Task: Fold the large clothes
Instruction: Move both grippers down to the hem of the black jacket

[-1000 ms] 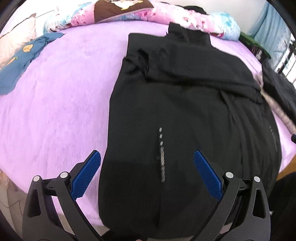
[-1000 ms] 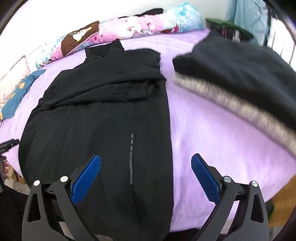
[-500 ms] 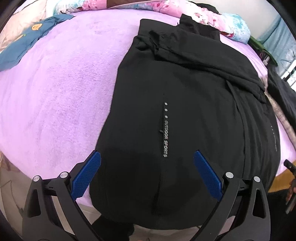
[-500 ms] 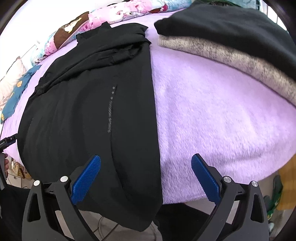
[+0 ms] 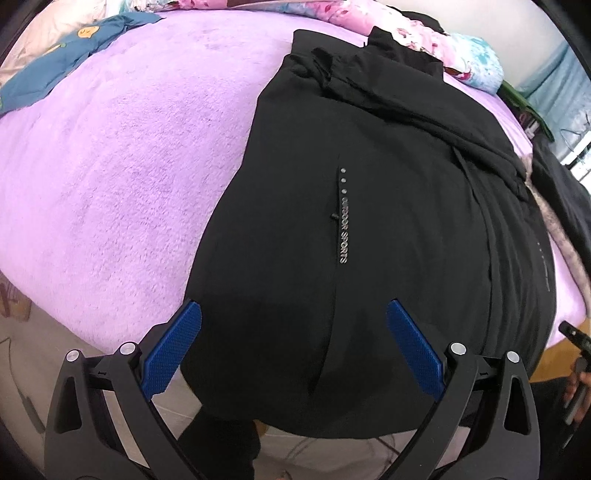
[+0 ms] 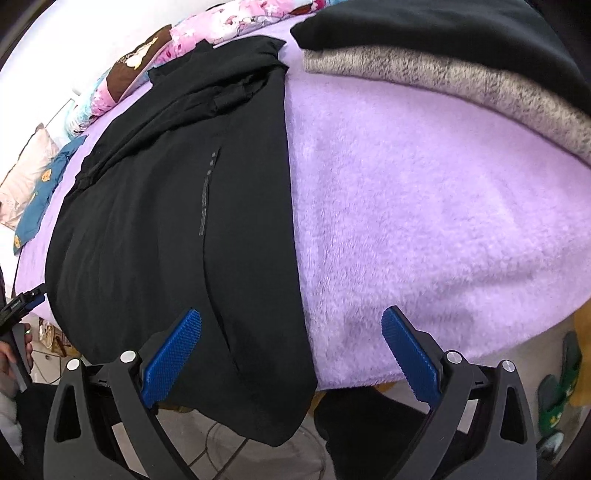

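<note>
A large black jacket (image 5: 369, 206) with "OUTDOOR SPORTS" lettering lies spread on the purple bed cover (image 5: 110, 166), sleeves folded across its upper part, hem hanging over the near bed edge. My left gripper (image 5: 293, 334) is open and empty, hovering over the jacket's lower left hem. In the right wrist view the jacket (image 6: 166, 206) fills the left half. My right gripper (image 6: 291, 343) is open and empty above the jacket's lower right edge, where it meets the purple cover (image 6: 424, 203).
A folded black and grey garment (image 6: 461, 66) lies at the bed's right. Floral pillows (image 5: 424, 33) and a blue cloth (image 5: 48, 70) lie at the far side. Green slippers (image 6: 557, 387) sit on the floor, right.
Both grippers have moved nearer and lower toward the jacket's hem at the near bed edge. Both stay open. The jacket has not moved.
</note>
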`<state>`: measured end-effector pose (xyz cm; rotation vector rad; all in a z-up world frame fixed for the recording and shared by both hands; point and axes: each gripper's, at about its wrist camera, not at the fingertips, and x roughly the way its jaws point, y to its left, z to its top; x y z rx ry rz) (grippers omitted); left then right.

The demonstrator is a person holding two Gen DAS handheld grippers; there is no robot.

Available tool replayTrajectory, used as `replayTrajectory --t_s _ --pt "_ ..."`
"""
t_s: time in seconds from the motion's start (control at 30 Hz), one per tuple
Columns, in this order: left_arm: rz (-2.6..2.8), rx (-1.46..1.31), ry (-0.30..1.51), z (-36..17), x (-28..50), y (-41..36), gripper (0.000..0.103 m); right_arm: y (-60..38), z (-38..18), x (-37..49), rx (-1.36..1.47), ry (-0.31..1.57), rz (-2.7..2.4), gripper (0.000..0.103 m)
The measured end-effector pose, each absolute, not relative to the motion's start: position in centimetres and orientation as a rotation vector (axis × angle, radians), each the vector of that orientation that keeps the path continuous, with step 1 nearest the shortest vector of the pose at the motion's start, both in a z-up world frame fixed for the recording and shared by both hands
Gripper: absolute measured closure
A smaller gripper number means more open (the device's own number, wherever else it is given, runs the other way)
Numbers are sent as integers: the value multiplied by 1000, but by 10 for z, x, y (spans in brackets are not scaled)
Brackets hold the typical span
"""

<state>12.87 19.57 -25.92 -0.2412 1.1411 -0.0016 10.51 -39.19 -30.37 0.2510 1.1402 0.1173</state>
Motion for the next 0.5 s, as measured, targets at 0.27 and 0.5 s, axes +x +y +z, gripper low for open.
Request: replayTrajectory --t_s 0.27,0.5 --pt "-72 -246 1220 -283 120 207 6 -379 -319 105 204 1190 130 6" --pt "-173 -266 1223 -295 112 212 6 -366 -336 103 195 1239 130 6"
